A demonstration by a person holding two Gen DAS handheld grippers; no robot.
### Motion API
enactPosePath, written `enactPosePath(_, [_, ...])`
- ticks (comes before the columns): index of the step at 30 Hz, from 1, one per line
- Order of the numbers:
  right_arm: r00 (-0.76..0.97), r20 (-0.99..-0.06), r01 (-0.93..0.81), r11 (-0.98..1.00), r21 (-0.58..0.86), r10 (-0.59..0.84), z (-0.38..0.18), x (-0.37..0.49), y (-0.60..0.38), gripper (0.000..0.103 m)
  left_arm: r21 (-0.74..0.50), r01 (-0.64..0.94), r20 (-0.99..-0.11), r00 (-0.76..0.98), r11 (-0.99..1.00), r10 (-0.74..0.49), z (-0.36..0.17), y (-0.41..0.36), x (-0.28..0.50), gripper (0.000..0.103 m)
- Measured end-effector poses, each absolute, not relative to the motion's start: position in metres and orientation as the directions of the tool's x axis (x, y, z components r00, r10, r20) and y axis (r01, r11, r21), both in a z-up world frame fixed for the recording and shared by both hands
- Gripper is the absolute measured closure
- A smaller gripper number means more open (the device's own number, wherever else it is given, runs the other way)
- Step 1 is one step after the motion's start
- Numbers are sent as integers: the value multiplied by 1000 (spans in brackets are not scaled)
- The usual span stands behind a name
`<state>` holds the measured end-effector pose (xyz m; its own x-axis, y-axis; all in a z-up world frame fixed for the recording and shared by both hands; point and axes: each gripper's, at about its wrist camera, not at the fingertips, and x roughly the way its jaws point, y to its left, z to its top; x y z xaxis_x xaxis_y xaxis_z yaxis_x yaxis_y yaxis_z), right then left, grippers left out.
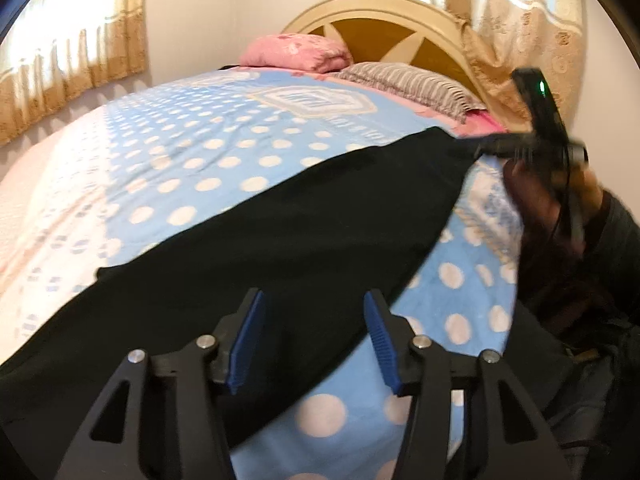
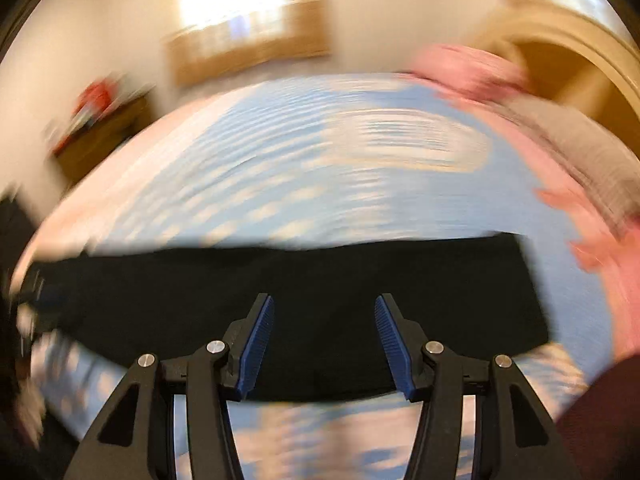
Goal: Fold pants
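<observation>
Left hand-held gripper (image 1: 314, 300) and right hand-held gripper (image 2: 324, 306) both spread wide, empty, above black pants (image 1: 260, 240)

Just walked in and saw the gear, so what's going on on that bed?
A person with a handheld gripper in each hand is folding black pants laid in a long strip across the dotted blue bedspread. The left gripper and right gripper are both open above the cloth, gripping nothing. The right wrist view is blurred by motion.
</observation>
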<state>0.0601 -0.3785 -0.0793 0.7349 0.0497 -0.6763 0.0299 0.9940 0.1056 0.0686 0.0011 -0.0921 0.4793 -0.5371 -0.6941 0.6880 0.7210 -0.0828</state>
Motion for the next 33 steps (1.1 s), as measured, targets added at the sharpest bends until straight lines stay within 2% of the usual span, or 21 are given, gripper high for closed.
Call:
enactPosePath(5, [694,-703,312,945,97,-157,-81,100,-485,51,-71,636,-717,503,768,-482,-107,9,79,46])
enactPosePath(8, [661,-740,332,934,135,-128,-99,124,-514,55,-32,600,-722,540,800,-433,-111,13,81,40])
enactPosePath(9, [650,-753,330,931,157,-104,-106,132,-518,59,-32,591,-724,542,806,-426,-113,15,83,37])
enactPosePath(10, [643,-761,319,933,167,-84,-112,139,-518,72,-34,581,-728,543,813,-419,-114,17,84,36])
enactPosePath(12, [619,-778,310,943,121,-104,-121,145,-513,89,-43,561,-733,545,827,-407,-116,18,89,34])
enactPosePath(14, [608,-783,304,949,78,-131,-127,154,-507,90,-48,545,-741,543,837,-396,-118,17,92,32])
enactPosePath(16, [611,-780,306,949,75,-136,-127,155,-507,96,-46,530,-751,541,847,-379,-120,16,94,32])
enactPosePath(18, [610,-780,317,945,80,-139,-127,157,-512,97,-47,518,-762,535,854,-366,-122,15,97,31])
enactPosePath(24, [600,-784,354,932,79,-161,-136,162,-525,97,-40,517,-771,528,855,-356,-126,13,98,25])
enactPosePath(30, [608,-785,344,931,122,-122,-130,158,-533,96,-39,513,-769,533,858,-353,-126,8,97,17])
enactPosePath(32, [614,-780,366,919,148,-119,-126,151,-539,80,-46,508,-769,532,860,-355,-125,8,98,17])
enactPosePath(33, [627,-771,374,911,175,-109,-123,144,-543,54,-54,506,-767,532,861,-360,-124,9,97,17])
